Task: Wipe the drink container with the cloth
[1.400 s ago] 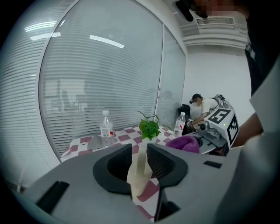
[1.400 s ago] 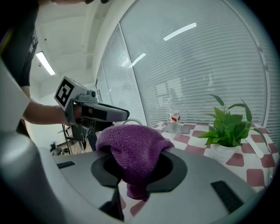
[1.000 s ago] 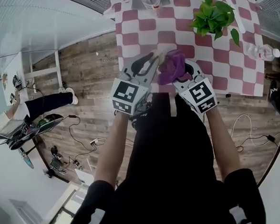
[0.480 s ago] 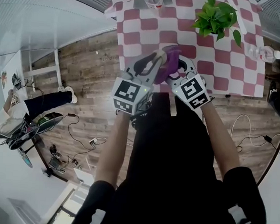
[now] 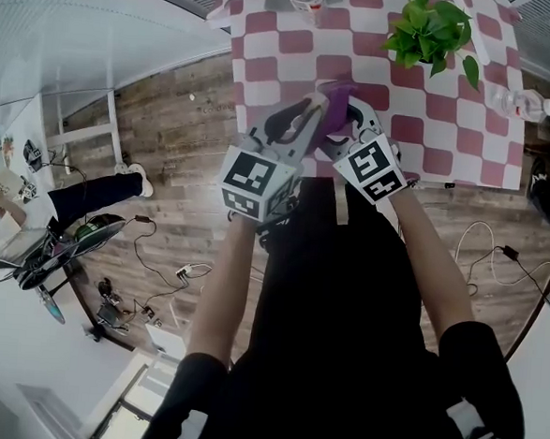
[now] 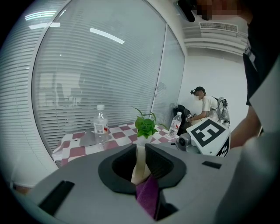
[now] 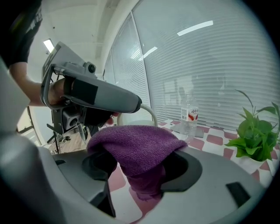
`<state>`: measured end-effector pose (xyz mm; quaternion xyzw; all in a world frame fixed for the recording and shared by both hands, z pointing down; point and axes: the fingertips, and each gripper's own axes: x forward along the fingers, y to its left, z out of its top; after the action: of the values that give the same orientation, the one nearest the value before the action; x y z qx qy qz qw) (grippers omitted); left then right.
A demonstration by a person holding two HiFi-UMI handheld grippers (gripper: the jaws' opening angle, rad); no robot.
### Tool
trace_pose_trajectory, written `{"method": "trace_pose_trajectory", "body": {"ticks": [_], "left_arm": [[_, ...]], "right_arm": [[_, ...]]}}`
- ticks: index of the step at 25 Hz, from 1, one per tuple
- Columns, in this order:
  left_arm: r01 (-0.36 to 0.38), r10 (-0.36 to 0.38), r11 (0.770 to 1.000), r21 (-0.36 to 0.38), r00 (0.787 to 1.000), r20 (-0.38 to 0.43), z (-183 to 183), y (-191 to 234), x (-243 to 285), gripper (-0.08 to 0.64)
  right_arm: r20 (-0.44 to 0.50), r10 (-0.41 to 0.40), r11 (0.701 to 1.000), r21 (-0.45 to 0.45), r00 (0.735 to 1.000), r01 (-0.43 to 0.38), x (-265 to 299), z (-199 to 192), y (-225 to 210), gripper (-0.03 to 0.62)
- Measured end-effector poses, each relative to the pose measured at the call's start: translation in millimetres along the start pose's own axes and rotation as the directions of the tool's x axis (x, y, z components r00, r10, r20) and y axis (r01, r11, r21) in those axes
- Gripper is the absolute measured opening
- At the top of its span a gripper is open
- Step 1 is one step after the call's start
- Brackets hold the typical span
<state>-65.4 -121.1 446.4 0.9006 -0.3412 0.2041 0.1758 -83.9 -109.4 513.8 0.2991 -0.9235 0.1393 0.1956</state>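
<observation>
Over the near edge of the checkered table (image 5: pixel 296 46), we hold the drink container (image 6: pixel 138 170) by its thin cream wall, pinched tight in the left claw (image 6: pixel 141 148), likely to steady it for wiping. Our right claw (image 7: pixel 142 175) is spreading, with the purple cloth (image 7: pixel 131 144) draped loose between its jaws, perhaps for a fresh grip. 1 potted plant (image 5: pixel 429 32) and 1 water bottle (image 6: pixel 100 124) stand at the table's far side. A plank floor (image 5: pixel 168 131) lies beside the table.
</observation>
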Motion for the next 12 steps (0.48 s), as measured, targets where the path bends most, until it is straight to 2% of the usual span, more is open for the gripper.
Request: {"method": "trace_pose_trajectory", "body": {"ticks": [12], "left_arm": [[0.014,-0.014,1.0,-0.012,1.0,-0.009,0,5,0,0.084]], "right_arm": [[-0.022,0.0,1.0,-0.024,1.0,0.0,26,-23,-5,0.325]]}}
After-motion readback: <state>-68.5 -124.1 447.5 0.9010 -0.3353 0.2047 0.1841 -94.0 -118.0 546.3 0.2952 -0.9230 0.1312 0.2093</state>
